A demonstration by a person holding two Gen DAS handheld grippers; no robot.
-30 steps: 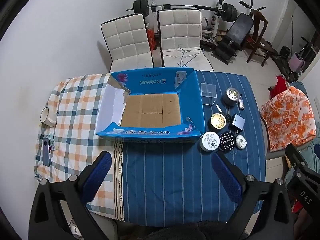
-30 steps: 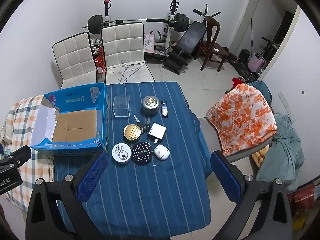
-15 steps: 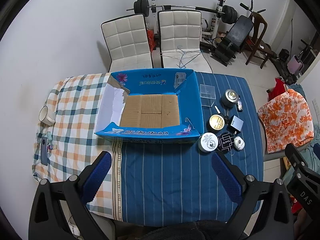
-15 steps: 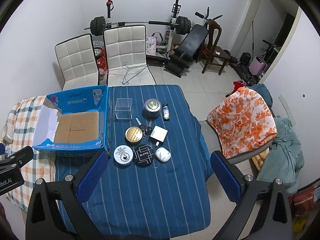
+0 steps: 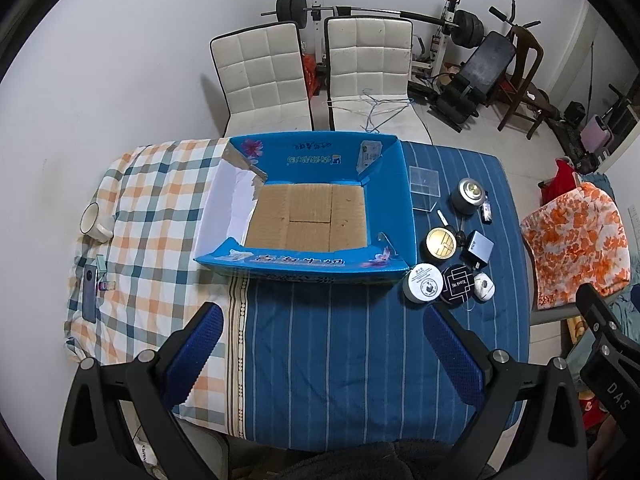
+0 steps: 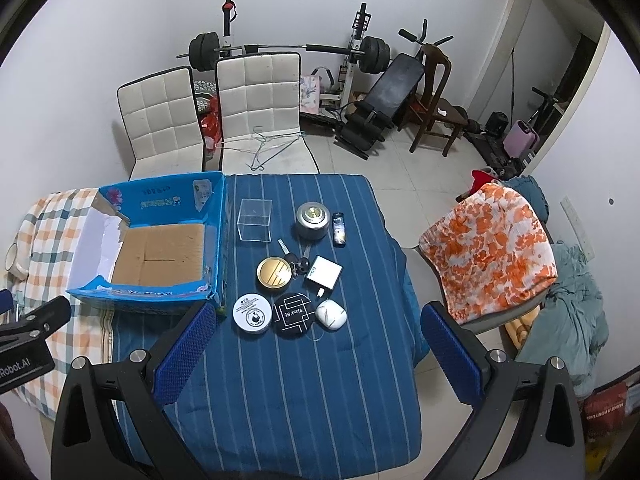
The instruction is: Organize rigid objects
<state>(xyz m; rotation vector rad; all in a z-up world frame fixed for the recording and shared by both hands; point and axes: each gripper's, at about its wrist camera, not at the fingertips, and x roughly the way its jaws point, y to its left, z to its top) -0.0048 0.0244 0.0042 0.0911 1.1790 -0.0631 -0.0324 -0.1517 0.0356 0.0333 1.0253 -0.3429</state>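
Observation:
An open blue cardboard box (image 5: 394,204) (image 6: 216,216) with a bare brown floor stands on the table. To its right lie small rigid items: a clear plastic cube (image 6: 255,220), a silver tin (image 6: 313,220), a gold-lidded tin (image 6: 273,273), a white round tin (image 6: 252,313), a black round case (image 6: 293,313), a white charger (image 6: 323,272), a white earbud case (image 6: 330,314), keys (image 6: 294,260) and a small dark device (image 6: 338,229). My left gripper (image 5: 322,350) hangs open high above the table's front, before the box. My right gripper (image 6: 316,350) is open too, above the front of the items.
The table carries a blue striped cloth (image 6: 304,400) and a checked cloth (image 5: 152,216) with a white mug (image 5: 94,222) and a phone (image 5: 91,294). Two white chairs (image 5: 312,76) stand behind; an orange floral-covered chair (image 6: 490,248) stands right. Gym equipment (image 6: 372,92) fills the back.
Both grippers have risen and drawn back a little, so the table and box look smaller. Nothing on the table has moved and both stay open.

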